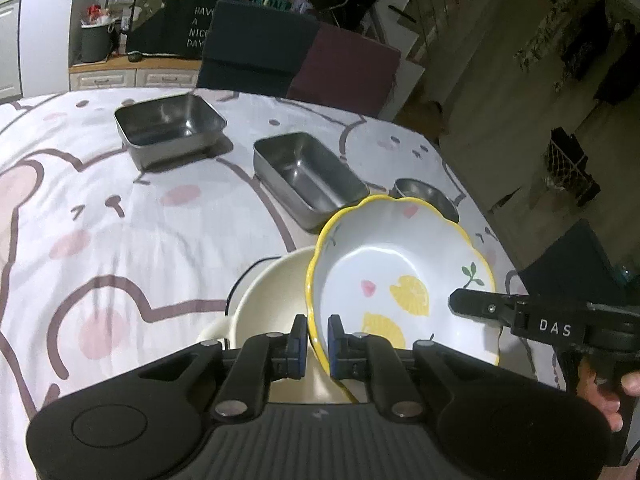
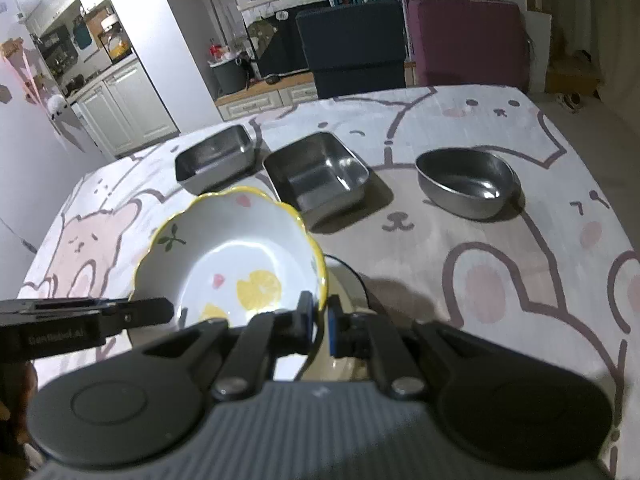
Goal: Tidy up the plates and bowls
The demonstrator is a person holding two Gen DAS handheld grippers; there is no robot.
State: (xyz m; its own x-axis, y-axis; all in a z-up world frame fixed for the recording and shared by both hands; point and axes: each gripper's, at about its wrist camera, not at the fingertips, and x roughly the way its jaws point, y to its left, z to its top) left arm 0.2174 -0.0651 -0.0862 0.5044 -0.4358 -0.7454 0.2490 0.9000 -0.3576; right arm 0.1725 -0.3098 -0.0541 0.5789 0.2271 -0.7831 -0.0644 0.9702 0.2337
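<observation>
A white scalloped bowl with a yellow rim and lemon print is held tilted above a cream bowl. My left gripper is shut on the lemon bowl's left rim. My right gripper is shut on its right rim. Each gripper shows in the other's view: the right one and the left one. The cream bowl is mostly hidden under the lemon bowl.
Two rectangular steel containers and a round steel bowl stand farther back on the bear-print tablecloth. Chairs stand behind the table's far edge.
</observation>
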